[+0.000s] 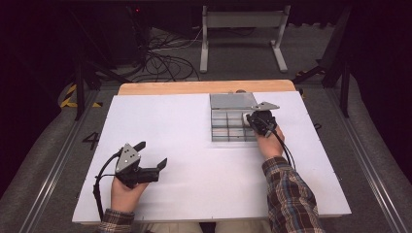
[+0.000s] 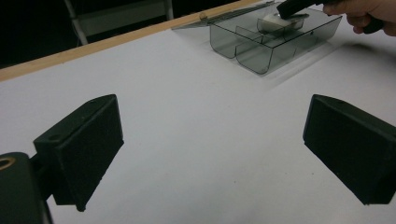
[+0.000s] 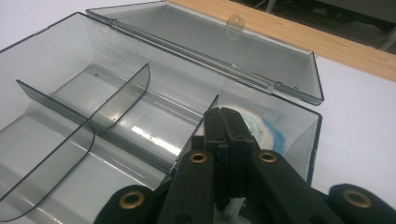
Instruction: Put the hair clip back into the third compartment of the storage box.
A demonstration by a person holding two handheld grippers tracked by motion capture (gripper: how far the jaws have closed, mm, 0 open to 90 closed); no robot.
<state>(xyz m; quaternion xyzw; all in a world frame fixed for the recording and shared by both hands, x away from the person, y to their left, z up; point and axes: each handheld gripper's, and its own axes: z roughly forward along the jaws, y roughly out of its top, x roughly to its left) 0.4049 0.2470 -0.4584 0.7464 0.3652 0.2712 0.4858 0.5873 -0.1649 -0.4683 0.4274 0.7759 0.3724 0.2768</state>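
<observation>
Your left gripper (image 1: 153,155) rests near the table's (image 1: 194,184) near left corner, jaws spread wide over bare surface. Toward the far right edge sits the smoky divided box (image 1: 233,127), lid (image 3: 224,51) folded back; your right gripper (image 3: 227,122), jaws pressed together, dips into its far right compartment, touching a white-and-blue object (image 3: 271,135), with dividers (image 3: 121,95) close alongside.

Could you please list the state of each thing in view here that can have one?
Compartment box: open, upright on the table.
Box lid: folded back flat, its clasp tab free.
White and blue item: lying in a corner compartment, beneath the right tool's tips.
Right tool: jaws shut, tips inside the box.
Left tool: jaws wide open, holding nothing.
</observation>
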